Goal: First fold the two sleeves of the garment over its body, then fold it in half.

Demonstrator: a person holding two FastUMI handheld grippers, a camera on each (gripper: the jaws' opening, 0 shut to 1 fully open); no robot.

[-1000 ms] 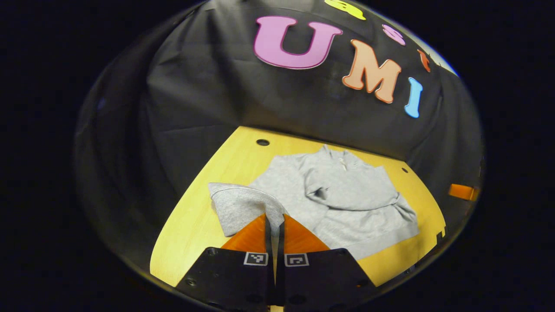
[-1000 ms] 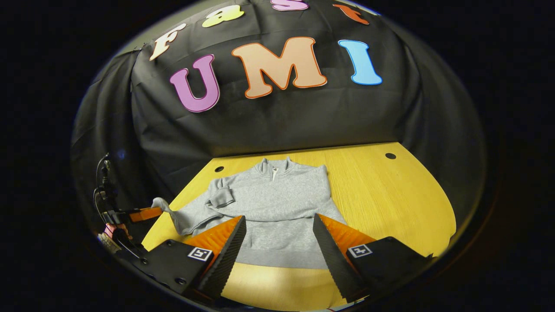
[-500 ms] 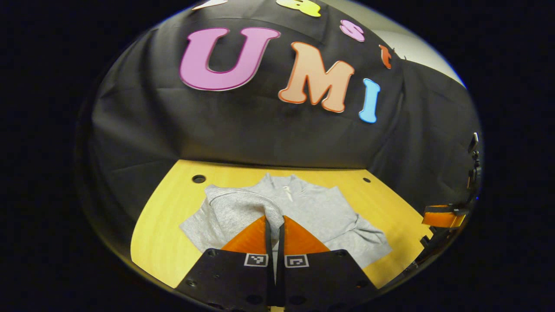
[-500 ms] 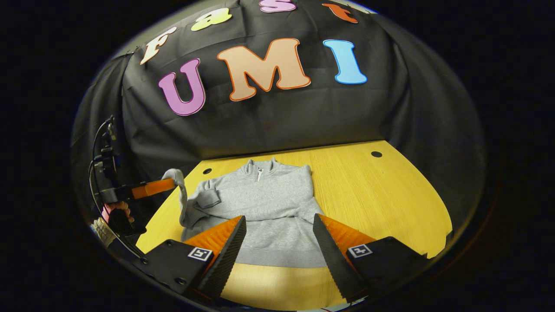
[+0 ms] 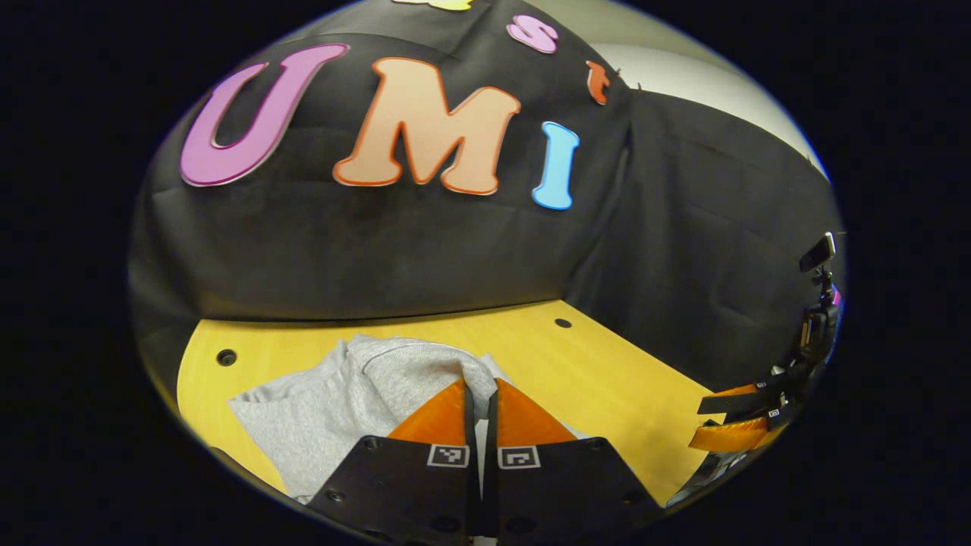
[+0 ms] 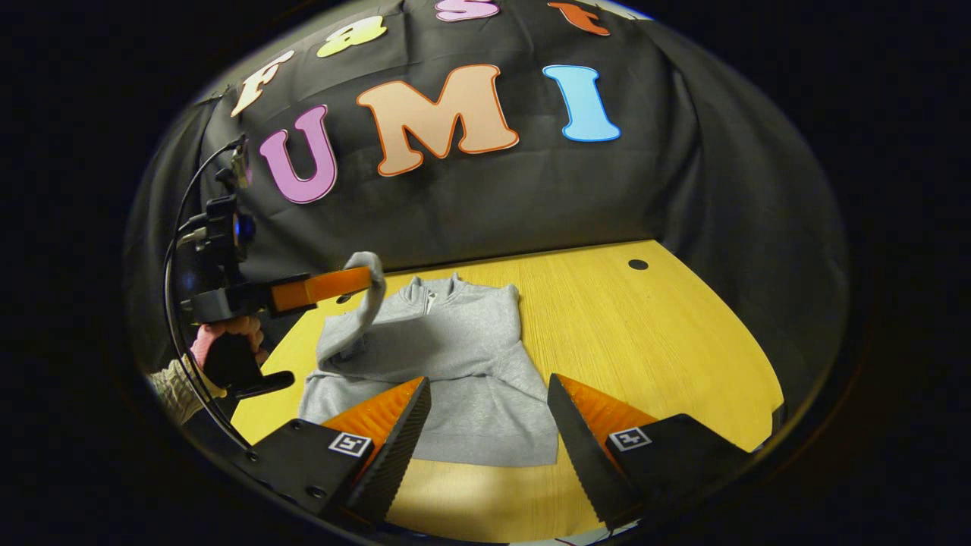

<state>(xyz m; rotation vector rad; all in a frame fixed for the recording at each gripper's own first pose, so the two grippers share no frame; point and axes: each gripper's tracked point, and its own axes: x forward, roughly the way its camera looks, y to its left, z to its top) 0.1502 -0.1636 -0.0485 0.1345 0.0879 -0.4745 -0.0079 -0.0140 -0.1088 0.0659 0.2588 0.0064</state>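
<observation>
One knit grey sleeve (image 6: 362, 303) (ribbed cuff) | pinched: left hand-held gripper (image 5: 479, 388)

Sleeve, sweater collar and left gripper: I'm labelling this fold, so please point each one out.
sleeve (image 6: 362, 303), right gripper view, on the lifted part hanging below the grip.
sweater collar (image 6: 434, 289), right gripper view, on the collar's front.
left gripper (image 5: 479, 390), left gripper view, between its fingertips.

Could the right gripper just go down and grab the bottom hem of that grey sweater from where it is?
Probably yes. The right gripper hangs open directly over the sweater's bottom hem, with nothing between them. The left gripper is off to the side, holding the sleeve up.
</observation>
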